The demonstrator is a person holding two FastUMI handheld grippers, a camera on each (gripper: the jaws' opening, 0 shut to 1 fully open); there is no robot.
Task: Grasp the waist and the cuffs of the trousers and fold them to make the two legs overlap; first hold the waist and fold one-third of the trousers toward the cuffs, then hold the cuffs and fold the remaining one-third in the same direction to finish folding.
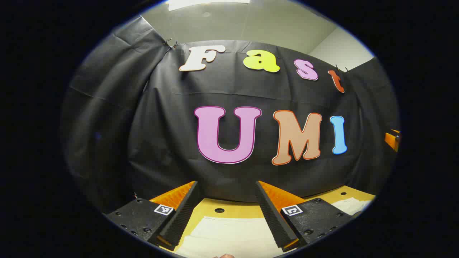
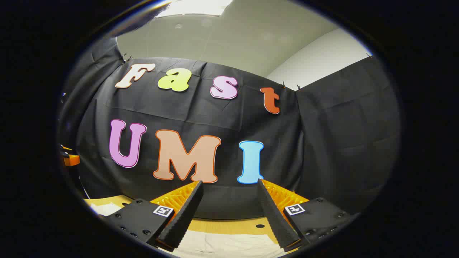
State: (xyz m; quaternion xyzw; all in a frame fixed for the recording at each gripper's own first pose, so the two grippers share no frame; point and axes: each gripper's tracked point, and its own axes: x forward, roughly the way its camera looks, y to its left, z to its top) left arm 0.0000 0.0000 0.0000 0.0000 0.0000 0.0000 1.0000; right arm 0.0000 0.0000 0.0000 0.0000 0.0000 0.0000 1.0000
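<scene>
Left gripper view: left tool (image 1: pixel 226 186) held up above the light wooden tabletop (image 1: pixel 233 209), pointed level at the black cloth booth wall (image 1: pixel 161 125). Fingers spread wide, nothing btwn them, touching nothing. Below and btwn the fingers lies the pale cream cloth of the trousers (image 1: pixel 229 236), flat on the tabletop, reaching down to the view's bottom edge; which part (waist or cuffs) can't tell. More of the same pale cloth at lower right (image 1: pixel 349 205), past the right-hand finger. A small dark round hole (image 1: pixel 219 210) in the tabletop sits just beyond the cloth's far edge. At far right edge, a bit of the right tool (image 1: pixel 392 139) shows, state not readable from here.

Right gripper view: right tool (image 2: pixel 229 186) also raised over the tabletop (image 2: pixel 229 225), facing the wall (image 2: pixel 340 136). Fingers wide apart, empty. The trousers (image 2: pixel 226 245) lie flat under and btwn the fingers at bottom; another pale patch at lower left (image 2: pixel 104 208). A dark hole (image 2: pixel 260 226) just past the cloth edge. At far left edge, part of the left tool (image 2: pixel 70 157).
</scene>
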